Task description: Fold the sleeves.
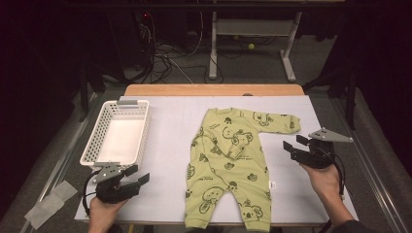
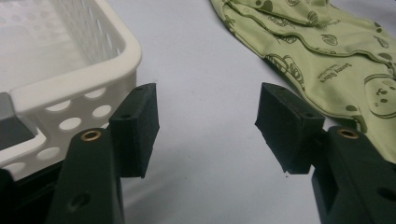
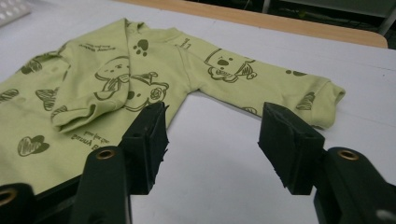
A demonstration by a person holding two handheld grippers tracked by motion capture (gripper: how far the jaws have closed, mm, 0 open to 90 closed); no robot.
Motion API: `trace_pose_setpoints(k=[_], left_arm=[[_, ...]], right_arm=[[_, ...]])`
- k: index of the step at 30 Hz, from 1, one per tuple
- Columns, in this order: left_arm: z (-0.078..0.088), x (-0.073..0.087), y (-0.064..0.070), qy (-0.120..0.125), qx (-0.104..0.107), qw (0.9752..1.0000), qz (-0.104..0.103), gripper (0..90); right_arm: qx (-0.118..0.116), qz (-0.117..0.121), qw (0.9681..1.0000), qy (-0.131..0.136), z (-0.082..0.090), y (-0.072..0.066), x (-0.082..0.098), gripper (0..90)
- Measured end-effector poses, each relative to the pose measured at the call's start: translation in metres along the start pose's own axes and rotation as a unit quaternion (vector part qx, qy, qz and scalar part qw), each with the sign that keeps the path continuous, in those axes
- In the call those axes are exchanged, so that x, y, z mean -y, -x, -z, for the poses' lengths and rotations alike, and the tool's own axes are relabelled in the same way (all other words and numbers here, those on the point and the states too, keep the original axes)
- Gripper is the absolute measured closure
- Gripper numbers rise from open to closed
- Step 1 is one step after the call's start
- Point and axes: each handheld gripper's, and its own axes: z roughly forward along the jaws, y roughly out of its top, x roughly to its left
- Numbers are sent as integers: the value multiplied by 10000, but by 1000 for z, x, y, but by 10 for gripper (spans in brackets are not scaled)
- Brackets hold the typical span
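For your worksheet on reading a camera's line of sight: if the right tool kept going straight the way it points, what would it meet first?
Probably the romper's outstretched sleeve, lying flat just beyond the right tool; depth is unclear.

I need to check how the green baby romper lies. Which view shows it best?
The high view: the whole romper lies flat on the table, one sleeve folded across its chest, the other stretched out. The right gripper view shows its upper half and outstretched sleeve; the left gripper view catches part of its body.
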Motion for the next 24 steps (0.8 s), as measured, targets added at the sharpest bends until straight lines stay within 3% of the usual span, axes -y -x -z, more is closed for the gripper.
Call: trace_pose_setpoints(k=[7, 11, 15, 19, 21, 24], left_arm=[[0, 0, 1, -23, -12, 10000, -37, 366], [-1, 0, 1, -41, -8, 10000, -59, 366], [-1, 0, 1, -42, 9, 10000, -64, 365], [-2, 0, 1, -55, 11, 10000, -75, 365], [-2, 0, 2, -50, 11, 10000, -79, 366], [-2, 0, 1, -45, 9, 10000, -76, 366]], right_arm=[[55, -198, 9996, -175, -17, 7, -13, 441], [116, -188, 9995, -243, -23, 11, -19, 436], [266, -239, 9980, -521, -34, 20, -25, 439], [419, -498, 9935, -935, -51, 37, -30, 451], [444, -519, 9930, -961, -53, 39, -31, 453], [539, -546, 9898, -1201, -63, 45, -34, 454]])
